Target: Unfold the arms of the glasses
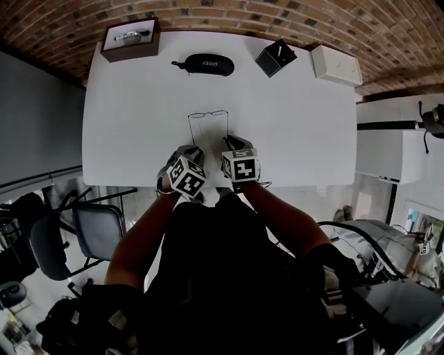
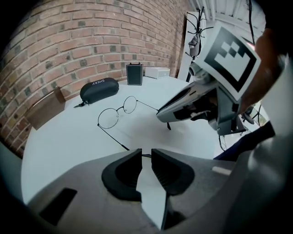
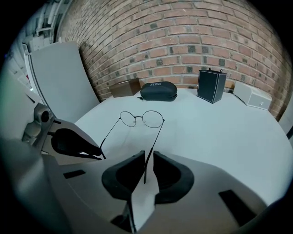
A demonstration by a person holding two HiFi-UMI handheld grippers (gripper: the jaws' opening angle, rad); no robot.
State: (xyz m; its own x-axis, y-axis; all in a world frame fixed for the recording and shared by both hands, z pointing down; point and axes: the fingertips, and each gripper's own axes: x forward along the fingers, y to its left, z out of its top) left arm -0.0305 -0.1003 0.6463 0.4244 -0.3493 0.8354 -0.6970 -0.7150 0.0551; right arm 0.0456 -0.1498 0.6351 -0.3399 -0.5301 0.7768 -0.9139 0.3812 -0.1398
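- Head view: looks steeply down on a white table [image 1: 139, 104] set against a brick wall [image 1: 229, 14].
- Finds the glasses [image 1: 207, 113] near the table's middle, lens front toward the far edge. Shows both thin arms unfolded and running back toward the person.
- Places the left gripper [image 1: 193, 150] at the end of the left-hand arm and the right gripper [image 1: 234, 142] at the end of the other. Sets the two side by side near the table's near edge.
- Takes in, along the far edge from the left: a brown box [image 1: 130, 39], a black glasses case [image 1: 205, 64], a black box [image 1: 275, 57] and a white box [image 1: 336, 64].
- Left gripper view: looks along jaws standing narrowly apart, with the tip of one arm just at the gap between the pad tips. Shows neither pad pressing on it.
- Finds the glasses [image 2: 109, 118] beyond, lying on the table, with the case behind them. Catches the right gripper [image 2: 165, 116] to the right, low over the end of the other arm.
- Right gripper view: looks along jaws likewise a little apart, with the end of the other arm reaching down into the gap. Leaves a sliver of white on each side of the wire, so not clamped.
- Finds the lens front [image 3: 142, 119] ahead on the table, well short of the case and boxes by the wall. Shows the left gripper [image 3: 94, 153] at the left, at the tip of the far arm.
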